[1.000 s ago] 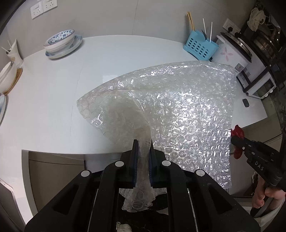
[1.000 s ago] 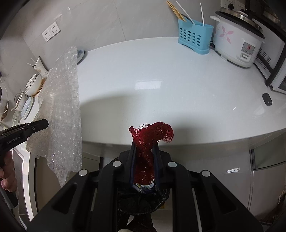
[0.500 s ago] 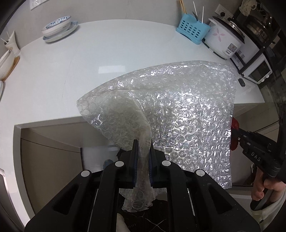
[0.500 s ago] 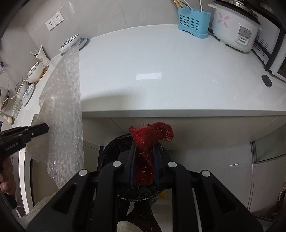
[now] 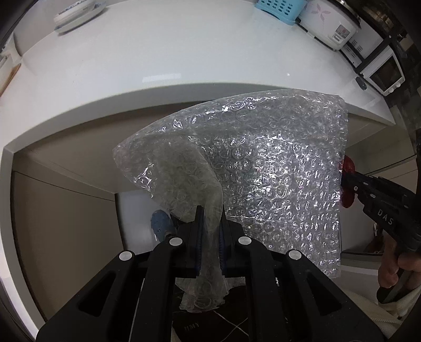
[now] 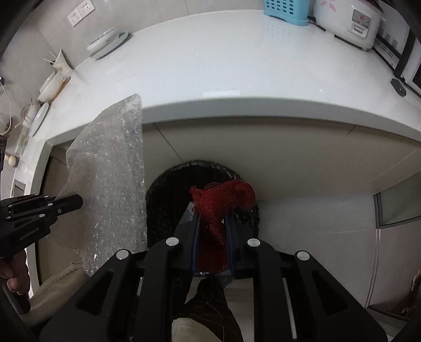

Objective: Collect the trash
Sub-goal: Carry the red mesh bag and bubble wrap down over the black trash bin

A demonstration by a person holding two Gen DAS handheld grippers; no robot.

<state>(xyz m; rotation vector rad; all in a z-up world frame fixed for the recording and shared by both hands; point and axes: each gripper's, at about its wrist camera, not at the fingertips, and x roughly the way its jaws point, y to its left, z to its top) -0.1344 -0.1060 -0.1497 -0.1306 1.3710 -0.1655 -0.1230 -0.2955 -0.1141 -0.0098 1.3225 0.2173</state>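
My left gripper (image 5: 210,211) is shut on a corner of a large sheet of clear bubble wrap (image 5: 263,173), which hangs in front of the counter edge. The same bubble wrap (image 6: 113,179) shows at the left of the right wrist view, with the left gripper (image 6: 76,202) beside it. My right gripper (image 6: 212,219) is shut on a bunch of red mesh netting (image 6: 223,200), held above a round bin lined with a black bag (image 6: 168,181) that stands under the counter. In the left wrist view the red netting (image 5: 347,181) peeks out at the sheet's right edge.
A white countertop (image 6: 236,68) runs across above, with a blue utensil basket (image 6: 286,10), a white rice cooker (image 6: 347,21), stacked bowls (image 6: 108,43) and a small black object (image 6: 398,86). Beige cabinet fronts (image 5: 63,218) stand below it. A person's shoe (image 5: 160,223) is on the floor.
Both grippers have come down and back from over the counter to below its edge, still carrying their loads. The black-lined bin has come into view under the right gripper.
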